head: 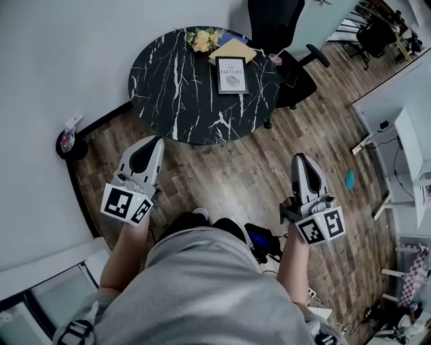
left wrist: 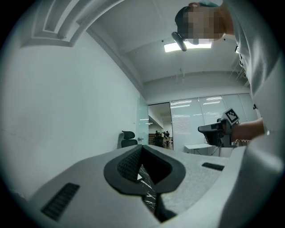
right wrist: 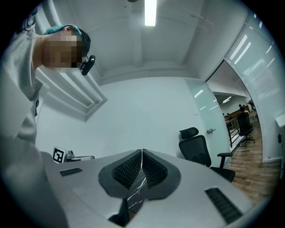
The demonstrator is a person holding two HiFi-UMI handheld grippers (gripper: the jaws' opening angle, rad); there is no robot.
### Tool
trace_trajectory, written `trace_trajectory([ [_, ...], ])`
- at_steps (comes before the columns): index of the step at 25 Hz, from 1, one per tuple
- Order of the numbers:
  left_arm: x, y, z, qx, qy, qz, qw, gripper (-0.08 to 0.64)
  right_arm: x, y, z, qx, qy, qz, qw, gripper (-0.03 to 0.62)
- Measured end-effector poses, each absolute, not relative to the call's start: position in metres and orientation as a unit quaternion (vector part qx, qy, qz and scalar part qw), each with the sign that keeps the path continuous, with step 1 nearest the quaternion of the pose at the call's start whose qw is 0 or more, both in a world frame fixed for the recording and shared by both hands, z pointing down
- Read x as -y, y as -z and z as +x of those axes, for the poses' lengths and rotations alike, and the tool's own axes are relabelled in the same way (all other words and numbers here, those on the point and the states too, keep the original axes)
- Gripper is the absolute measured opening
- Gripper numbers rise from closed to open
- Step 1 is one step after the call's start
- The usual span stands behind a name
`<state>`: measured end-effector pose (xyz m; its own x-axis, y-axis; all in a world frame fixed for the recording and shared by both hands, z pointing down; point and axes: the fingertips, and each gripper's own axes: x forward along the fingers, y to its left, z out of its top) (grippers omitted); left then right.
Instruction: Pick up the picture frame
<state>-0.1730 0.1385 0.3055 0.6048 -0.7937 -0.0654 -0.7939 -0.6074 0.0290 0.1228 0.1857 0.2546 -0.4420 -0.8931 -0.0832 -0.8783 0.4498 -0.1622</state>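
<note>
While we hold both grippers short of the bench point(head: 168, 87), the frame point(head: 231, 75) lies flat on its far right part, just near the flowers point(head: 204, 40). Its long axis runs near to far, top edge at the far side, print upright to us. Our left gripper point(head: 156, 139) and right gripper point(head: 300, 157) both have jaws pressed together, holding nothing.

Cool, even light falls from a ceiling strip light point(right wrist: 150, 12), leaving the room bright with only soft shadows. Both gripper views bend strongly and fade into black round corners, and the left hand-held gripper point(left wrist: 141, 149) looks blurred close to its lens.
</note>
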Motion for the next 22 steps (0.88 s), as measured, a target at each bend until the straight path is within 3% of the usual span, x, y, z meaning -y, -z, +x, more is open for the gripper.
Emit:
trace_trajectory([
  [22,-0.096,-0.321,-0.185,-0.465,-0.022,-0.885,-0.016,0.006,-0.117,-0.265,0.113,-0.863,0.057,-0.499,0.064,0.026],
])
